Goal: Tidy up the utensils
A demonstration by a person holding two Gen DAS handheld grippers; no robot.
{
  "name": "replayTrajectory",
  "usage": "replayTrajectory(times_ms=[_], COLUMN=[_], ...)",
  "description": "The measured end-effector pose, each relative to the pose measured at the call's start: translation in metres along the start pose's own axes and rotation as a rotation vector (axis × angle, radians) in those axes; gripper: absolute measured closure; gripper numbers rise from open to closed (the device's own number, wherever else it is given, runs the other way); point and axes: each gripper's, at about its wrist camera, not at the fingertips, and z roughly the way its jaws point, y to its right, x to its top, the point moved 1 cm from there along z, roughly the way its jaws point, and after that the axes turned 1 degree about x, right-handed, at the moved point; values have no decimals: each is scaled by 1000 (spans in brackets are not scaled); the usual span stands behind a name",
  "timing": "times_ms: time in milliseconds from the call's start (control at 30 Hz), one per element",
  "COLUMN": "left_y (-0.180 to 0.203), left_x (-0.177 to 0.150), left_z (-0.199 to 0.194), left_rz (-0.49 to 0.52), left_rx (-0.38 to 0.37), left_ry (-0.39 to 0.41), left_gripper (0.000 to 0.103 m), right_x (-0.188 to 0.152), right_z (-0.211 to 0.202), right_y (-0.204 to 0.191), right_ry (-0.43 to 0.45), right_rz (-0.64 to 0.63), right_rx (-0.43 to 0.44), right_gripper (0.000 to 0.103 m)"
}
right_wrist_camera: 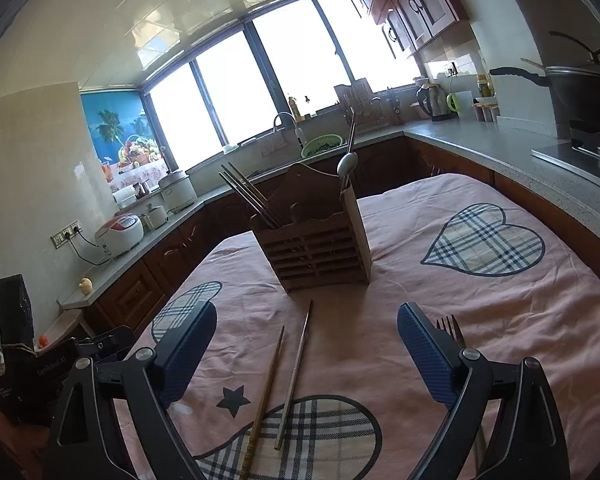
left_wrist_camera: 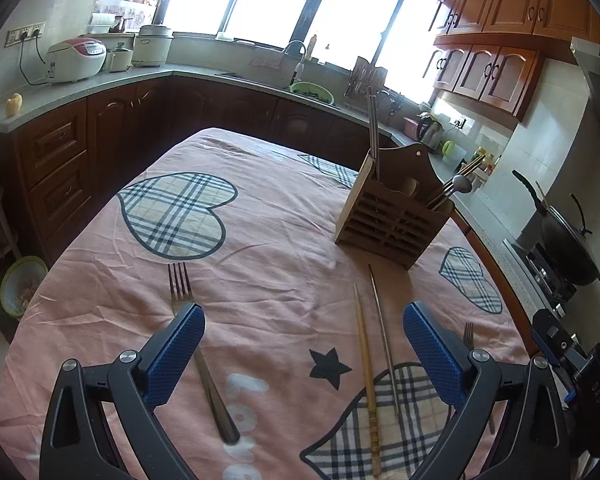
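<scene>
Pink cloth with plaid hearts covers your worktop [left_wrist_camera: 284,208], and the wooden holder [left_wrist_camera: 392,216] stands on it ahead of both tongs, well apart from them. Your left tongs [left_wrist_camera: 304,354] are released, jaws spread wide with nothing pressed between the blue pads; the same holds for your right tongs [right_wrist_camera: 306,350]. Between the left jaws, toward the right pad, lie a wooden chopstick [left_wrist_camera: 366,376] and a metal chopstick [left_wrist_camera: 384,344], side by side and pointing toward the holder. One fork [left_wrist_camera: 198,344] lies under your left tongs' left pad, tines away from you, its handle running back between the jaws. A second fork [right_wrist_camera: 454,332] peeks out just behind your right tongs' right pad, mostly hidden by it. From the right wrist view the two chopsticks sit between the jaws too, nearer the left pad. The holder already keeps chopsticks in one end compartment and a spoon [right_wrist_camera: 346,166] with more sticks in the other.
</scene>
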Motion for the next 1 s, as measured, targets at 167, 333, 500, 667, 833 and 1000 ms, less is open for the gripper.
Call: replayTrajectory(times_ms=[167, 333, 500, 667, 833, 1000], left_y=[-2, 5, 18, 30, 34, 43], left_x=[-12, -19, -30, -47, -66, -79], left_z=[-11, -33, -77, -111, -115, -106], left_rz=[12, 59, 149, 237, 251, 302], left_rx=[25, 34, 64, 109, 129, 169], left_ry=[9, 79, 249, 325, 303, 313], left_gripper=[2, 3, 3, 1, 1, 1], right_x=[-14, -18, -11, -4, -18, -38], right_z=[-6, -15, -42, -83, -103, -92], right_y=[3, 2, -10, -28, -35, -33], right_ry=[-16, -2, 75, 195, 260, 255], right_rz=[-7, -21, -102, -233, -292, -280], right_rx=[-10, -24, -49, -91, -108, -105], right_gripper=[7, 7, 6, 0, 0, 0])
